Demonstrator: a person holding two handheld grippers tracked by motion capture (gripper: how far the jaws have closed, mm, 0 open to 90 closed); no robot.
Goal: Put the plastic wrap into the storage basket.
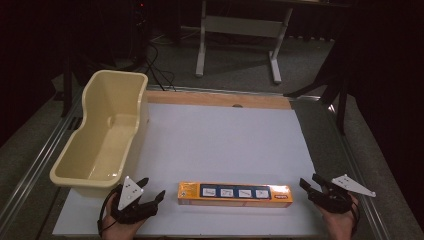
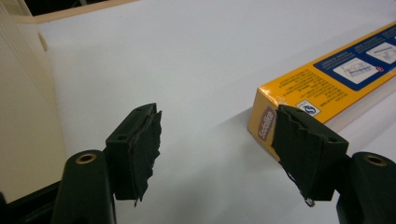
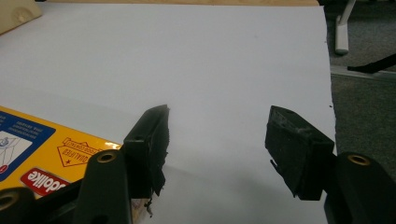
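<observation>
Meanwhile, left gripper [image 1: 150, 191] and right gripper [image 1: 310, 186] flank the orange box [image 1: 235, 194], both gaping wide, holding nothing.

Bare tabletop [image 1: 220, 140] beyond box [image 1: 235, 194]

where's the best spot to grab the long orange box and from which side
Probably by its two short ends, one gripper each: the orange box lies flat and lengthwise between the left gripper and right gripper, whose open jaws already face those ends.
</observation>
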